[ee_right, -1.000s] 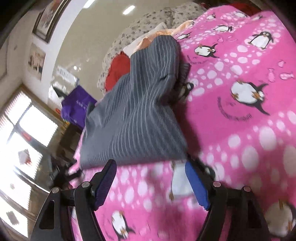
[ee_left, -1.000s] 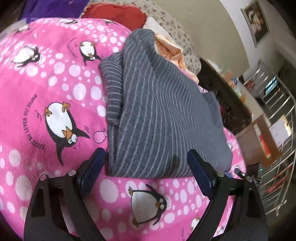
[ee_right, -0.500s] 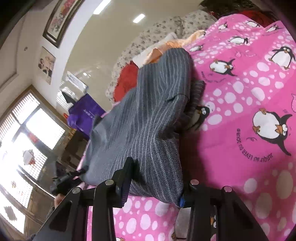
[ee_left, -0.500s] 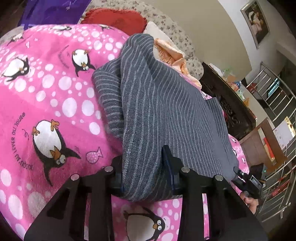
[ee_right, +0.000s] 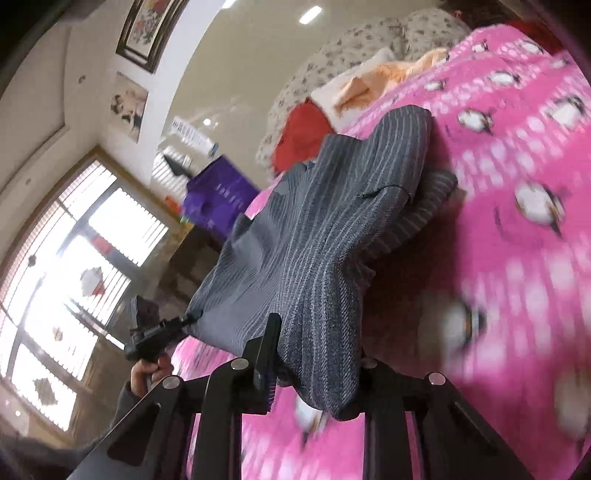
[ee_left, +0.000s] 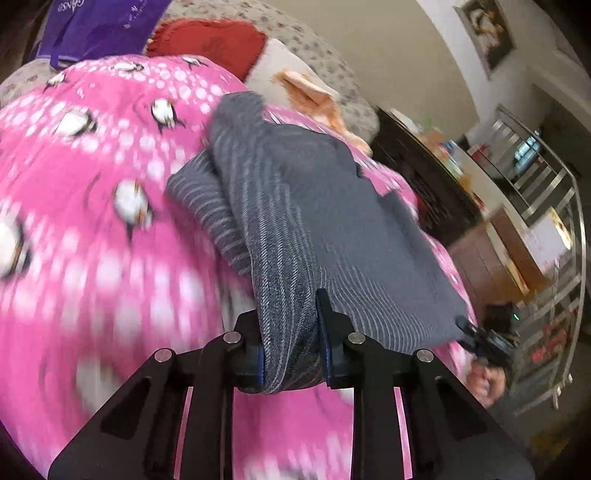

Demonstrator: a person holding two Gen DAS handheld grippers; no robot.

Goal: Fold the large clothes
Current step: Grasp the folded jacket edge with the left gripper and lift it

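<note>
We see a gray striped garment (ee_left: 317, 221) lying on a pink blanket (ee_left: 92, 240) with penguins and white dots. In the left wrist view the garment runs from the middle of the frame down to the bottom center. There the left hand-held gripper (ee_left: 291, 354) is pinching a thick bunch of the gray cloth. Its jaws have just been closing, and the cloth fills the gap between them. At the lower right of that view the garment's other corner is pulled tight to the right hand-held gripper (ee_left: 476, 338), with a hand (ee_left: 487, 380) just below it.

In the right wrist view the garment (ee_right: 325, 240) hangs from the upper middle of the frame down to the bottom center. The right hand-held gripper (ee_right: 314, 365) is pinching a fold of it. Its jaws have just been closing too, and the cloth sits between them. At the lower left we see the left hand-held gripper (ee_right: 177, 325) holding the far corner.

The near edge of the garment is lifted off the blanket. The far part lies on it.

Behind the blanket sit a red pillow (ee_left: 210, 40), an orange cloth (ee_left: 310, 92) and a purple bag (ee_left: 99, 22). The blanket looks blurry.
</note>
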